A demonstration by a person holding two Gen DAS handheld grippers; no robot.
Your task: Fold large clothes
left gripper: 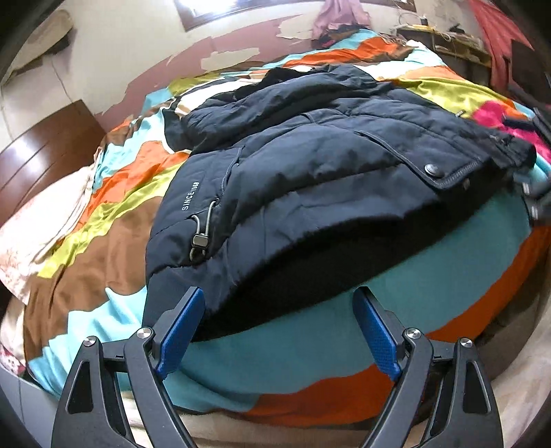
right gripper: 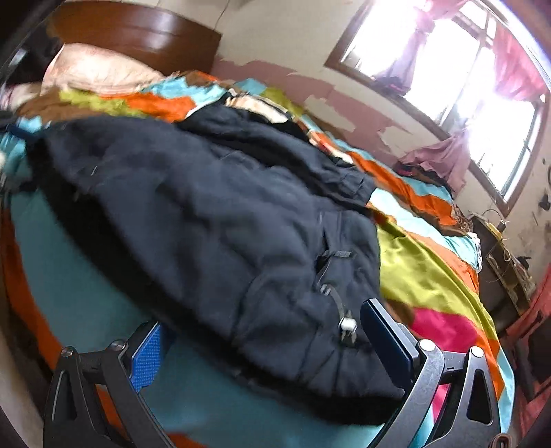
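A dark navy padded jacket (left gripper: 310, 165) lies spread on a bed with a many-coloured cover (left gripper: 113, 193). It has "SINCE" lettering, a drawcord and snap buttons. My left gripper (left gripper: 279, 303) is open at the jacket's near hem, which lies between its blue pads without being pinched. In the right wrist view the jacket (right gripper: 213, 220) fills the middle. My right gripper (right gripper: 261, 324) is open, and the jacket's hem corner with a cord toggle (right gripper: 346, 325) lies between its fingers. The other gripper shows blurred at the right edge of the left wrist view (left gripper: 537, 193).
A wooden headboard (right gripper: 137, 34) and a pale pillow (right gripper: 93, 72) are at the bed's head. A peeling wall and a bright window (right gripper: 447, 69) with pink curtains lie beyond. A cluttered low table (right gripper: 506, 262) stands past the bed's far corner. Other clothes (left gripper: 337, 20) are piled by the wall.
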